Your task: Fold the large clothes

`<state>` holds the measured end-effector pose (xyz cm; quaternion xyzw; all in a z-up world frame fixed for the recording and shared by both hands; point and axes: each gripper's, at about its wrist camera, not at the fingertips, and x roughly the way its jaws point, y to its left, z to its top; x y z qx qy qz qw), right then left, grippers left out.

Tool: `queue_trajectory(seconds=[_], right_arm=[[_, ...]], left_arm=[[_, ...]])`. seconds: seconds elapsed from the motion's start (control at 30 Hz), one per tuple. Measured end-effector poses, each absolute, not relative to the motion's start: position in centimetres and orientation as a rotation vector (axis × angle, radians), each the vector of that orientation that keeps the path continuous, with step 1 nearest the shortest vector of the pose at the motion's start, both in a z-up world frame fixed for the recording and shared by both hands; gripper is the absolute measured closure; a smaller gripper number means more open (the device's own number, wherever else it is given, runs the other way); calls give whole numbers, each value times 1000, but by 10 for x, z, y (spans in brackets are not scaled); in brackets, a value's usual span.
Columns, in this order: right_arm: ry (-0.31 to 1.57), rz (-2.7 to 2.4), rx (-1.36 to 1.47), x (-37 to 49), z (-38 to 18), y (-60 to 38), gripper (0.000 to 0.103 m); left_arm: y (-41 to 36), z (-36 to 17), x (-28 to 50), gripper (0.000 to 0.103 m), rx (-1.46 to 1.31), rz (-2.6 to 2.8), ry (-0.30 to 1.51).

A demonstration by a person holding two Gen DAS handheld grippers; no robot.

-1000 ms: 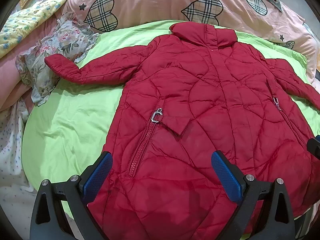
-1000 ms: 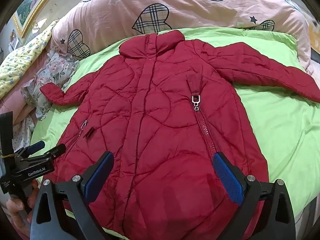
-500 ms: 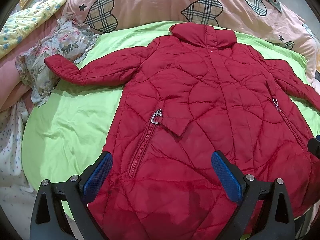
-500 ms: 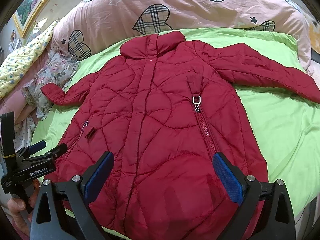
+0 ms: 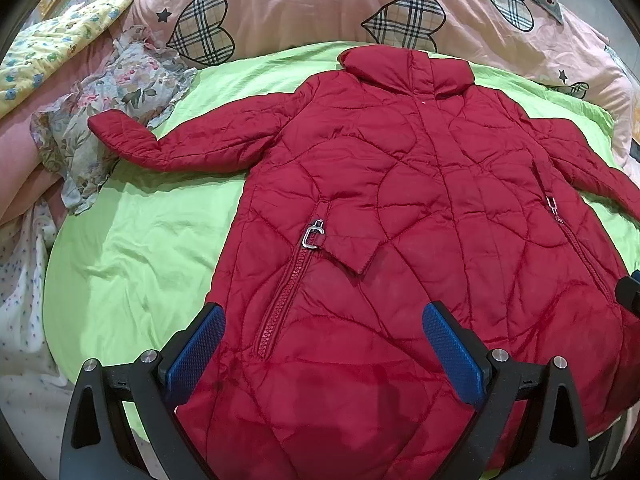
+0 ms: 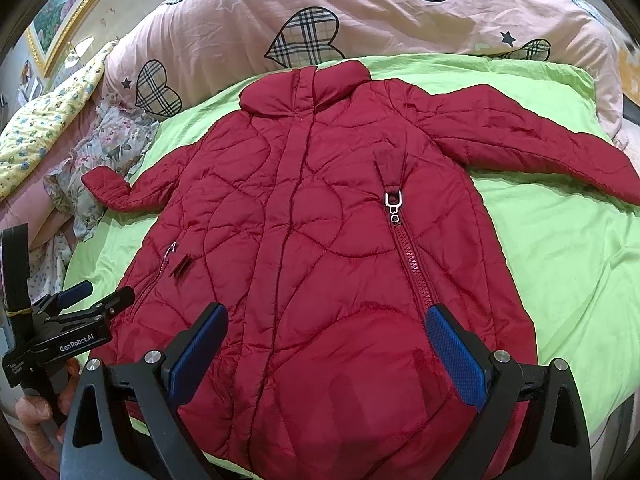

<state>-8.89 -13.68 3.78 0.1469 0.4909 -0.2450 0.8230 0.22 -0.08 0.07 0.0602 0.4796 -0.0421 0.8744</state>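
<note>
A red quilted coat (image 5: 400, 208) (image 6: 312, 240) lies flat and face up on a green sheet (image 5: 132, 248) (image 6: 568, 264), collar far, both sleeves spread out sideways. My left gripper (image 5: 324, 344) hovers open above the coat's lower left part, near the left pocket zip (image 5: 280, 300). Over the lower hem my right gripper (image 6: 326, 346) is open, with the right pocket zip (image 6: 412, 264) just ahead of its right finger. In the right wrist view the left gripper (image 6: 96, 300) shows at the left edge, held by a hand (image 6: 36, 416). Neither gripper holds anything.
A pink quilt with plaid hearts (image 5: 320, 4) (image 6: 360, 12) lies behind the coat. A crumpled floral garment (image 5: 108, 112) (image 6: 108, 148) sits under the left cuff. A yellow floral blanket (image 5: 60, 48) is at the far left, and a framed picture (image 6: 60, 16) hangs on the wall.
Both views have shifted only slightly; the coat lies as before and both grippers stay open.
</note>
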Motion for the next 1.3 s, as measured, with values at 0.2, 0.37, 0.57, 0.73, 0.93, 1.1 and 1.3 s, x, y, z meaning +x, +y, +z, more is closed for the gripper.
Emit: queue_trajectory(seconds=[0.2, 0.37, 0.57, 0.73, 0.93, 1.1, 1.3], right_arm=[[1078, -522, 352, -89, 36, -138, 3], [1079, -521, 364, -88, 35, -140, 3], [1055, -499, 418, -90, 35, -146, 3], [1047, -508, 437, -92, 34, -153, 3], [1052, -558, 439, -100, 36, -170, 3], [1029, -611, 484, -114, 40, -200, 3], [971, -695, 573, -138, 49, -255, 3]], left_arm=[[-1, 0, 4, 3, 138, -86, 1016], [-2, 0, 4, 3, 129, -90, 1023], [-4, -2, 8, 3, 152, -82, 1020], [-3, -5, 15, 3, 131, -94, 1000], [2, -11, 24, 3, 88, -123, 1046], [6, -16, 35, 3, 109, -104, 1032], [8, -24, 56, 3, 108, -63, 1032]])
